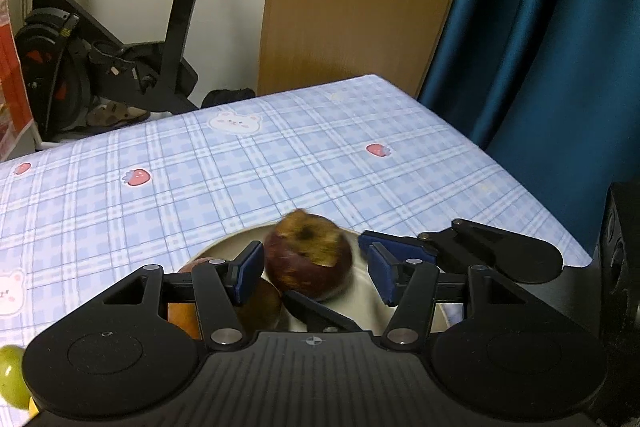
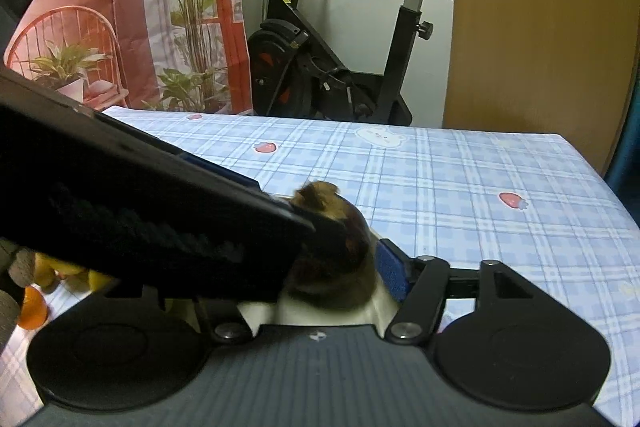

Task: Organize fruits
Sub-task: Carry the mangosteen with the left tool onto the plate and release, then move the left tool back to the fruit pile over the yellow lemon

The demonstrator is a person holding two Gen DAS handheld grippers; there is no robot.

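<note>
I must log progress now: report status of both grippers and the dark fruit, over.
Left gripper open around dark fruit. Right gripper also astride it, grip unclear. Fruit at white plate, blurred. Left gripper blocks right view.

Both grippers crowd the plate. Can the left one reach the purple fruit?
Probably yes: the purple fruit sits between the open fingers of the left gripper, though the right gripper crowds it.
</note>
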